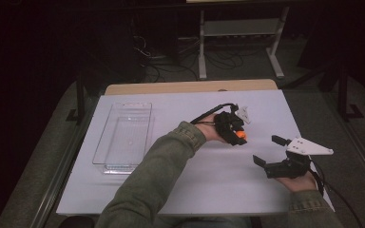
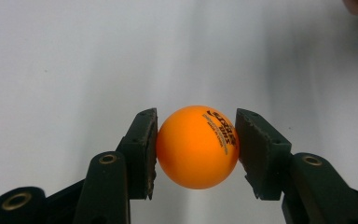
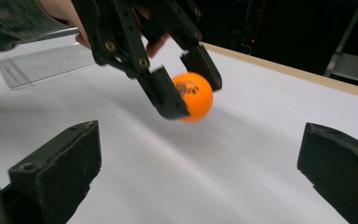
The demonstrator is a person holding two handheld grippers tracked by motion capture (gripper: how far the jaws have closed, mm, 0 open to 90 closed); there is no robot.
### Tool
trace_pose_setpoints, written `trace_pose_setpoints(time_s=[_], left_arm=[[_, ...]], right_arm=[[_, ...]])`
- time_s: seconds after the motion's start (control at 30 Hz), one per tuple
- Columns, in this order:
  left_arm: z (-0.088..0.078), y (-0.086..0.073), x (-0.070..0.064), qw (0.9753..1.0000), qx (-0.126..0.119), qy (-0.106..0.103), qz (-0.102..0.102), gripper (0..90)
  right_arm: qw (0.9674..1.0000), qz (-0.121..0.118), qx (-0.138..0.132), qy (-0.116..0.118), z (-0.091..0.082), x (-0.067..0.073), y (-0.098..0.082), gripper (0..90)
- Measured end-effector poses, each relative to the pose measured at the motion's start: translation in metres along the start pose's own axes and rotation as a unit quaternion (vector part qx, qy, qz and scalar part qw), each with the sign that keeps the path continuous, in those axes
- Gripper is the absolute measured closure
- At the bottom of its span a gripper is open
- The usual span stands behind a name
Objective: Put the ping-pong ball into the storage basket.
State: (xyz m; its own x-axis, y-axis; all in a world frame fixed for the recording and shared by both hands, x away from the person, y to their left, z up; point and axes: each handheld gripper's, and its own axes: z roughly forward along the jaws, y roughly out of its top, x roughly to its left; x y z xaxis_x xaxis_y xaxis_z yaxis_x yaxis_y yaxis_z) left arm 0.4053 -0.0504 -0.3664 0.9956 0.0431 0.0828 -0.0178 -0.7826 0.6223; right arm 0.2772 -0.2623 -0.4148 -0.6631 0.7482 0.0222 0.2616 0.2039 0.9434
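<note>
White surface [image 1: 209, 190] under dim room light: left hand-held gripper [image 1: 238, 134] pinches the orange ball [image 2: 197, 147] just above it, right hand-held gripper [image 1: 269, 151] spread and empty nearby; carry step, I judge, next likely a move left to the clear tray [image 1: 105, 142].

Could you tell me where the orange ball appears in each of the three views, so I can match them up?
High view: the ball sits right of centre, at the tip of the left gripper.
Left gripper view: ball at centre, clamped between the two black jaws.
Right gripper view: ball at upper centre, held off the table by the left gripper.
Shared landmark: the white table, and the clear tray in the high and right gripper views.
</note>
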Motion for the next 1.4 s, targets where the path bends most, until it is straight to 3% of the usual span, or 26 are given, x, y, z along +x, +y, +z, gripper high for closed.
trace_pose_setpoints(time_s=[0.77, 1.03, 1.4], left_arm=[[-0.043, 0.002, -0.003, 0.9996, -0.013, 0.025, 0.003, 50.7], [-0.067, -0.003, -0.003, 0.9991, -0.016, 0.039, 0.004, 50.7], [-0.086, -0.012, -0.005, 0.9986, -0.009, 0.052, 0.0, 50.7]], right_arm=[[1.0, 0.006, 0.001, -0.003, 0.001, 0.0, 0.0, 0.0], [1.0, 0.005, 0.001, -0.003, 0.001, 0.0, 0.0, 0.0], [1.0, 0.004, 0.006, -0.002, 0.002, 0.0, 0.0, 0.0]])
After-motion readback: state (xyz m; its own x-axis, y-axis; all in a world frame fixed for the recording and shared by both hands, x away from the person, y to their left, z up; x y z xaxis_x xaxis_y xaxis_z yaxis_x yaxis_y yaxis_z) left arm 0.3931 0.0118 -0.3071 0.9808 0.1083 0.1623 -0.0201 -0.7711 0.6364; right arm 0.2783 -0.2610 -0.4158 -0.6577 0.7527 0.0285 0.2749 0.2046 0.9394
